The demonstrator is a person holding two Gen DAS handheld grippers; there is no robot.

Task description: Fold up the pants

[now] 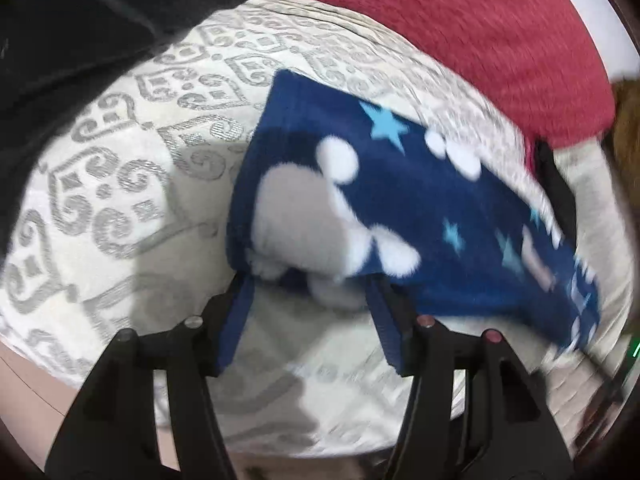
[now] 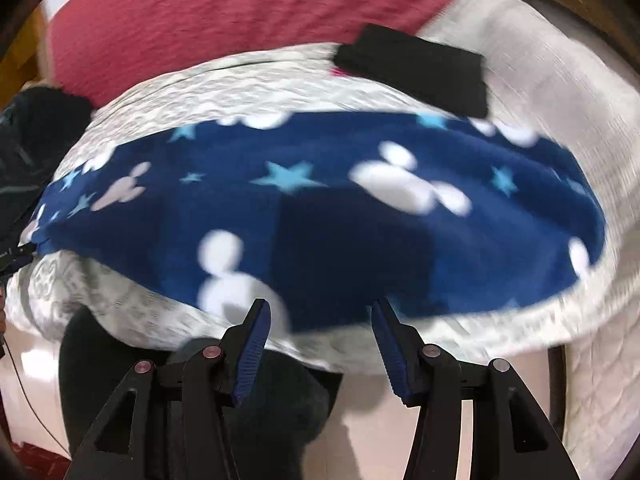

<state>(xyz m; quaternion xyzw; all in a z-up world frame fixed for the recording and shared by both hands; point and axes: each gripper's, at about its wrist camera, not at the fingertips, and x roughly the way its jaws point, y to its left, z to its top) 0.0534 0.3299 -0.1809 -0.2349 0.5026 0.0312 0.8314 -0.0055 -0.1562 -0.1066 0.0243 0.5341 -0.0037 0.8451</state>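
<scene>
The pants (image 1: 420, 200) are dark blue fleece with white mouse-head shapes and light blue stars. They lie flat as a folded strip on a white bedspread with a grey pattern (image 1: 120, 184). My left gripper (image 1: 308, 286) is open, its two blue-padded fingers (image 1: 236, 320) spread at the near end of the strip, with the cloth's edge between the tips and not pinched. In the right wrist view the pants (image 2: 340, 240) stretch across the bed. My right gripper (image 2: 320, 308) is open just over their near long edge, with nothing held.
A red blanket (image 2: 240, 8) covers the far side of the bed. A folded black item (image 2: 416, 72) lies beyond the pants, and dark clothing (image 1: 60, 40) is heaped at the left. A person's dark trouser leg (image 2: 192, 392) stands by the bed edge above a pale floor (image 2: 368, 420).
</scene>
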